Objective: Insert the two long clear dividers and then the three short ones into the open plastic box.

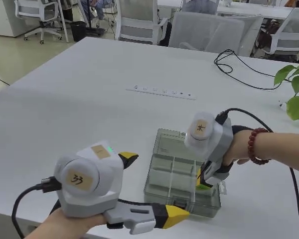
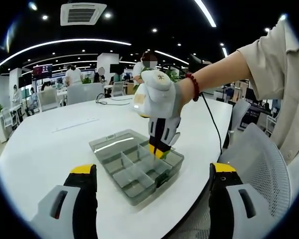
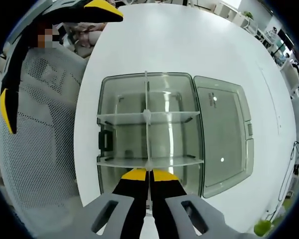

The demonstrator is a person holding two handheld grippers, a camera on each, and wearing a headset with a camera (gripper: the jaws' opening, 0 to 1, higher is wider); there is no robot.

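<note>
White bench (image 1: 65,99) holds the box (image 3: 100,99) near-right, where the right hand-held gripper (image 3: 148,181), over its right wall, is clamped on a divider (image 3: 146,99) running leftward across it, while the left hand-held gripper (image 2: 152,168) hangs wide open and empty, near-left.

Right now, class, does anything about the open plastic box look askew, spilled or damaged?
Nothing stands out: the two cross dividers and the middle divider stand upright and square in the plastic box, and its lid lies flat open. The right gripper pinches the middle divider.

Glossy clear plastic box (image 1: 207,203) (smoke-tinted) on smooth matt white table (image 1: 89,89).
</note>
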